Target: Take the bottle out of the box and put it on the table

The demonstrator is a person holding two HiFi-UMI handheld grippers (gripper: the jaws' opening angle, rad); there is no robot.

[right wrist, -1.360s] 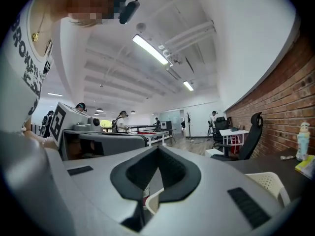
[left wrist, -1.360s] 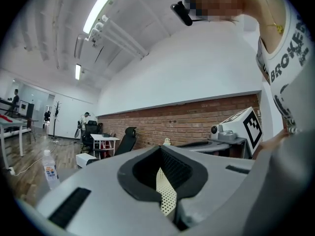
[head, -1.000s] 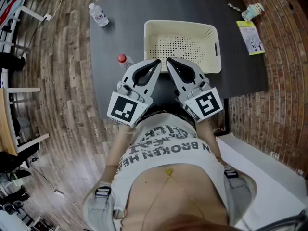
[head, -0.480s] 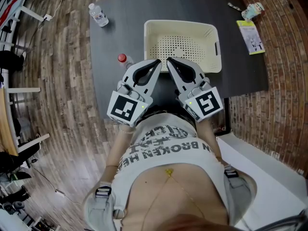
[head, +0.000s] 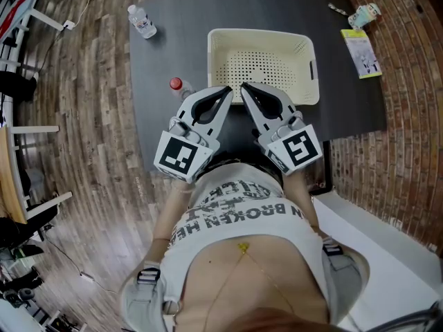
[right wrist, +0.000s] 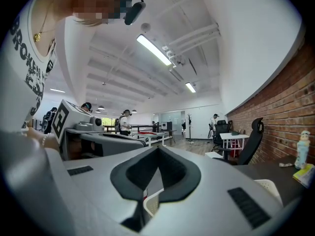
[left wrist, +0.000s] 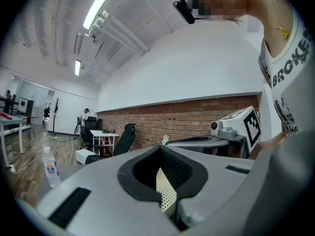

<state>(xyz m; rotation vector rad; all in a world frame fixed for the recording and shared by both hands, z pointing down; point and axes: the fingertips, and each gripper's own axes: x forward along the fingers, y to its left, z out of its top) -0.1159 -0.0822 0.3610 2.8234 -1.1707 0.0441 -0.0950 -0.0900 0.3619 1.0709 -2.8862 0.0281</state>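
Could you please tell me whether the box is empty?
Empty: the box shows only bare floor; clear bottle and red-capped bottle sit outside.

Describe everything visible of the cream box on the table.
The box is a cream, plastic-looking rectangular tub, open-topped and upright on the dark table. Its floor is perforated with small holes; a handle slot shows in its right-hand wall. Nothing shows inside. The tips of the left gripper and right gripper overlap its near rim in the head view; contact cannot be told.

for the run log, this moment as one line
left gripper: shut, empty | right gripper: shut, empty | box: no bottle inside | red-capped bottle: on table | clear bottle: on table
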